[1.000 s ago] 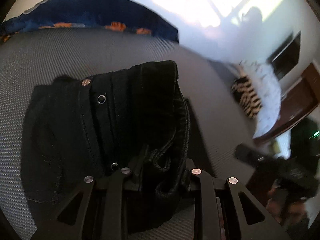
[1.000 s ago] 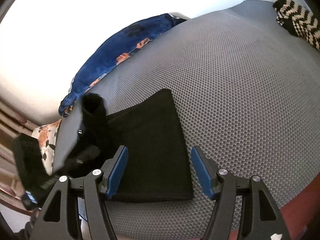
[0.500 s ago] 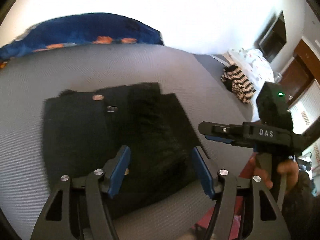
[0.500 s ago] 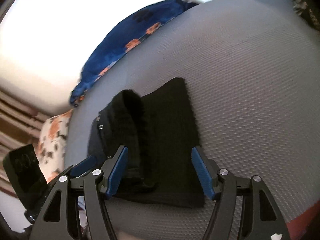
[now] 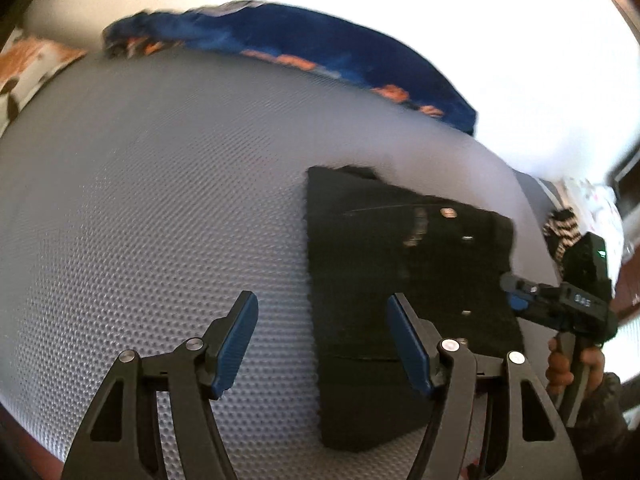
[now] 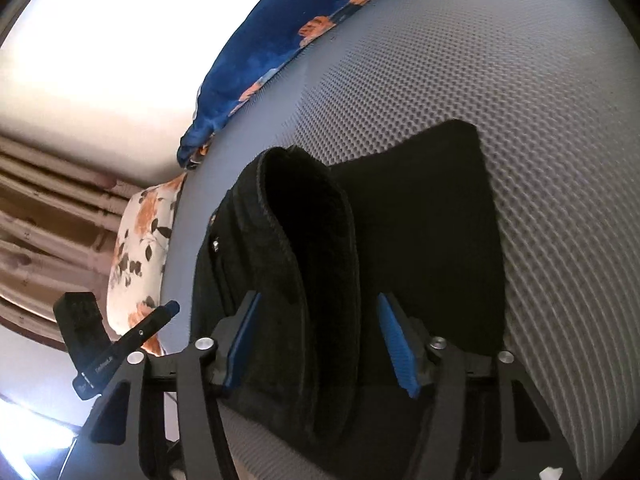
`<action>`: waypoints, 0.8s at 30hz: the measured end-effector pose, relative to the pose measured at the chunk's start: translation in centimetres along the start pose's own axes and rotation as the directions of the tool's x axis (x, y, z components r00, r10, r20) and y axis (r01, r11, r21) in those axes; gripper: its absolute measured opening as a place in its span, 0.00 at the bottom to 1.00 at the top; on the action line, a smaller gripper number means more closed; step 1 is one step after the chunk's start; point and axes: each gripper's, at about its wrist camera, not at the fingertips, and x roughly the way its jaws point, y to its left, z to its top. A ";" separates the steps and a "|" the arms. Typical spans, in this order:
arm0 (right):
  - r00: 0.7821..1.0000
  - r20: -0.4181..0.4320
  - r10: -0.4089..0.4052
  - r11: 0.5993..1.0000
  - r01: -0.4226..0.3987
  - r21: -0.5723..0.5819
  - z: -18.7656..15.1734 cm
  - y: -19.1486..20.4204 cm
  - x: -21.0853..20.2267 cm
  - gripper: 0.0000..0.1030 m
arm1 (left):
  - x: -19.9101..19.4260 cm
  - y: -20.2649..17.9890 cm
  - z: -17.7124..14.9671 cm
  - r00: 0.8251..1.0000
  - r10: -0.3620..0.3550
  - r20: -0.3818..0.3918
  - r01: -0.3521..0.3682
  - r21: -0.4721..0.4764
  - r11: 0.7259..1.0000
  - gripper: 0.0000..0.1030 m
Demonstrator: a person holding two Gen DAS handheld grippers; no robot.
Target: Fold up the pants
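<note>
Right gripper [image 5: 514,294] marked "DAS", beside pants [image 5: 400,280].

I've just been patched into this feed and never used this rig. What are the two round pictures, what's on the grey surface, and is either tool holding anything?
No robot here: a person carries a hand-held gripper in each hand, with a fisheye camera looking along its blue-padded fingers. One picture is from the left hand-held gripper, open over the grey mesh surface, holding nothing. The other is from the right hand-held gripper: its jaws are closing around a raised fold of the black pants, pads not yet pressing. The pants lie folded on the surface. A blue floral blanket lies at the far edge.
</note>
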 end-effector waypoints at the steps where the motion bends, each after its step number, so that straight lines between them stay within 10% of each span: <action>1: 1.000 0.003 0.009 1.000 -0.009 -0.007 0.3 0.1 0.2 0.50 | 0.4 0.2 0.0 1.000 0.002 -0.008 -0.002 -0.012 1.000 0.65; 12: 0.999 0.039 -0.001 1.000 0.002 -0.021 1.2 3.0 1.0 0.10 | 2.6 0.2 0.8 1.000 0.011 -0.029 -0.012 -0.030 0.999 0.65; 24: 0.976 0.180 -0.122 0.992 0.126 -0.011 2.0 5.0 -6.0 0.09 | 4.0 -3.8 2.3 1.000 -0.014 -0.015 0.015 0.077 0.997 0.65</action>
